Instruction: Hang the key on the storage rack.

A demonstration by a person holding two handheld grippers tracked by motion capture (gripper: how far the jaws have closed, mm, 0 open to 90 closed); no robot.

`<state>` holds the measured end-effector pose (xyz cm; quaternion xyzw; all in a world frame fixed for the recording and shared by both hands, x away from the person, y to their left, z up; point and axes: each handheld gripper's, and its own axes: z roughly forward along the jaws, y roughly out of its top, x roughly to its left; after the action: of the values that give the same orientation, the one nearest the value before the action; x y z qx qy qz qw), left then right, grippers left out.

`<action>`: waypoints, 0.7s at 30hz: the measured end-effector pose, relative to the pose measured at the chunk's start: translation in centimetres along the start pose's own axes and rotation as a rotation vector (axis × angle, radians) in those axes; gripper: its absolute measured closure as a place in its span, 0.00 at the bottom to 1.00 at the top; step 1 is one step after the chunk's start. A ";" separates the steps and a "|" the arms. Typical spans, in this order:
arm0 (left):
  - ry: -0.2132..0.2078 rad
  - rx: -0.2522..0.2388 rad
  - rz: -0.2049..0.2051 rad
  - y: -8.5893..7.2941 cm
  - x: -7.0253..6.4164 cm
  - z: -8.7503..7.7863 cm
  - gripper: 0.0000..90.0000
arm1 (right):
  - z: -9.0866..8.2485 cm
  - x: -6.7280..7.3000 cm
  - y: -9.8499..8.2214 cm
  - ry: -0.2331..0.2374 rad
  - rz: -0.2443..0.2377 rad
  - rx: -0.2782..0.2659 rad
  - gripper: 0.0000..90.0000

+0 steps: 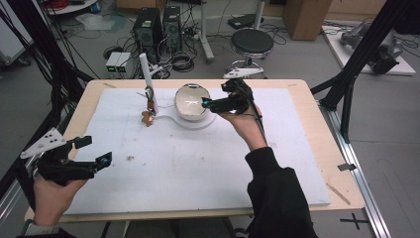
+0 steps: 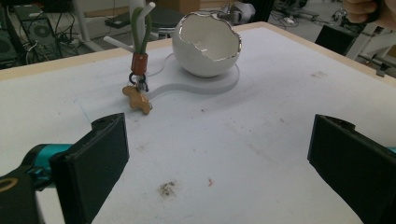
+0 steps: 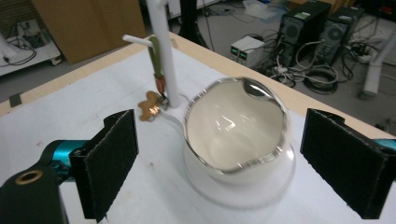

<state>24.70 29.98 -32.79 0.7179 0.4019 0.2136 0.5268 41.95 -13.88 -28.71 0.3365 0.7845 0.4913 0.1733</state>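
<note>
**White eggshell bowl near the far edge**

White and glossy, one cracked-egg bowl (image 1: 191, 101) with a jagged silver rim sits on its flat white base near the mat's (image 1: 198, 163) far edge. I count one keychain (image 2: 138, 95) hanging on one stand (image 3: 163, 51) beside it. My right gripper (image 1: 208, 103) hovers by the bowl, jaws apart; my left gripper (image 1: 96, 151), near the left edge, also gapes.

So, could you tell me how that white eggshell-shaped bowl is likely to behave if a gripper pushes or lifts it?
The eggshell-shaped bowl looks glossy, so probably slippery between pads. Its thin, jagged rim suggests ceramic that may chip. Its rounded body on the flat white base might rock or tip if pushed.
</note>
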 end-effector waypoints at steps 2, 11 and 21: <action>-0.004 -0.002 -0.001 0.2 0.1 0.4 0.06 | -1.2 -0.5 -0.9 -0.015 0.017 -0.011 0.12; -0.016 -0.020 -0.009 0.9 0.7 1.6 0.06 | -6.7 -2.5 -5.3 -0.090 0.013 -0.055 0.12; -0.009 -0.026 -0.018 1.2 1.2 3.3 0.06 | -12.6 -5.1 -11.5 -0.142 0.069 -0.044 0.12</action>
<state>28.23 28.85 -32.94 0.7083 0.4029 0.2108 0.5400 33.93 -29.04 -33.52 0.3932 0.7472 0.4892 0.2187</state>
